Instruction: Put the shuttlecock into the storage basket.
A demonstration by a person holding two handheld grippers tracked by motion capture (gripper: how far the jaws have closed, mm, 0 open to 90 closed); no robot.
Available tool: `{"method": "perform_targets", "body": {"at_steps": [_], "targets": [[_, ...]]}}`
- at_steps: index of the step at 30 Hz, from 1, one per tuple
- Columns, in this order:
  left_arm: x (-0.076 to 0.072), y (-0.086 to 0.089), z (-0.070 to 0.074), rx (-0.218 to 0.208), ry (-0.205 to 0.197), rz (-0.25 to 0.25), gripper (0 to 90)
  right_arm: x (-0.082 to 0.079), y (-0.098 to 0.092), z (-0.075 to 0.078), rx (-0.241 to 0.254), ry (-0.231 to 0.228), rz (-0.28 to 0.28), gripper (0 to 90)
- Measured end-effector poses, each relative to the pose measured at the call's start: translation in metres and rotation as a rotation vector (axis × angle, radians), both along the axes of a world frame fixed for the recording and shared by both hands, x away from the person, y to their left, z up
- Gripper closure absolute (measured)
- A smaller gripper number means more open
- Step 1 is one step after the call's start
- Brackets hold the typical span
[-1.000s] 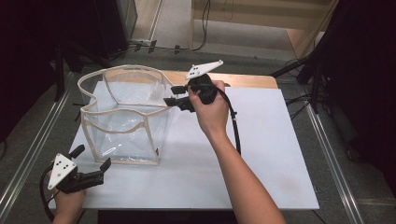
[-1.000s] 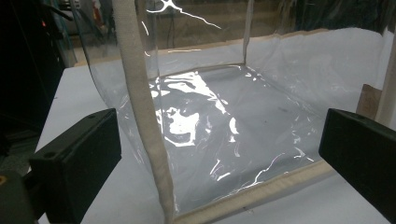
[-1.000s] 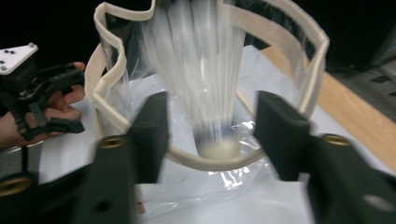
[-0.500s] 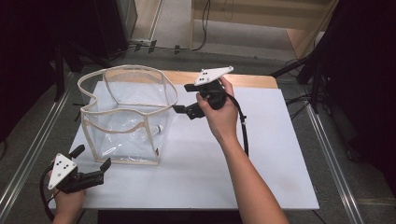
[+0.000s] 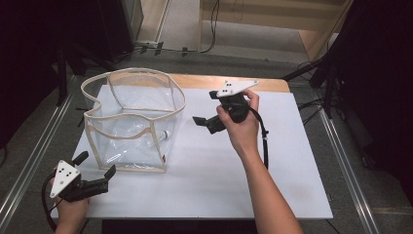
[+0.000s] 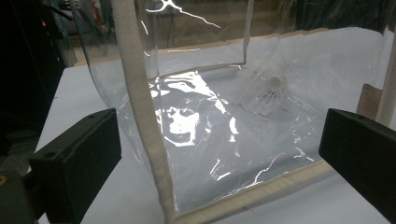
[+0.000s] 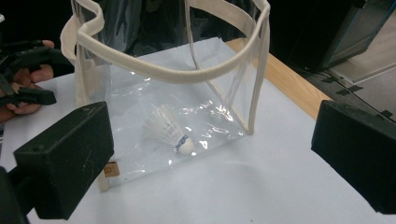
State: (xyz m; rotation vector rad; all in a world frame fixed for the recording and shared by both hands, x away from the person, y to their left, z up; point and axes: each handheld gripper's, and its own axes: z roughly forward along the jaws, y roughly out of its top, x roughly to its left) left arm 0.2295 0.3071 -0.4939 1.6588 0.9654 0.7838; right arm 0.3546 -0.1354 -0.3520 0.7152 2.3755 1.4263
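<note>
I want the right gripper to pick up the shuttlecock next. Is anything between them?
Yes. The shuttlecock lies on the floor of the clear bag, so the bag's transparent side wall stands between it and the open right gripper. Only the bag's open top looks unblocked.

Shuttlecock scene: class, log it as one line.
shuttlecock: inside clear bag | right gripper: open, empty, jaws just opened | left gripper: open, empty

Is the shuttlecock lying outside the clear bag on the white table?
No, the shuttlecock lies inside the clear bag, on its bottom.
</note>
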Motion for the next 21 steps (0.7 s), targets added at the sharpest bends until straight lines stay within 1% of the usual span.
{"method": "perform_targets", "body": {"at_steps": [2, 6, 9, 15, 21], "targets": [[0.000, 0.000, 0.000, 0.000, 0.001, 0.000, 0.0, -0.002, -0.003, -0.002, -0.003, -0.003, -0.019, 0.0], [0.000, 0.000, 0.000, -0.001, 0.000, 0.001, 0.0, -0.005, -0.010, -0.008, -0.004, 0.004, -0.027, 0.0], [0.000, 0.000, 0.000, 0.000, 0.001, 0.000, 0.0, -0.007, -0.016, -0.014, 0.003, 0.012, -0.028, 0.0], [0.000, 0.000, 0.000, 0.003, 0.001, 0.002, 0.0, -0.013, -0.027, -0.024, 0.025, 0.020, -0.047, 0.0], [0.000, 0.000, 0.000, 0.004, 0.001, 0.001, 0.0, -0.018, -0.036, -0.032, 0.029, 0.015, -0.061, 0.0]]}}
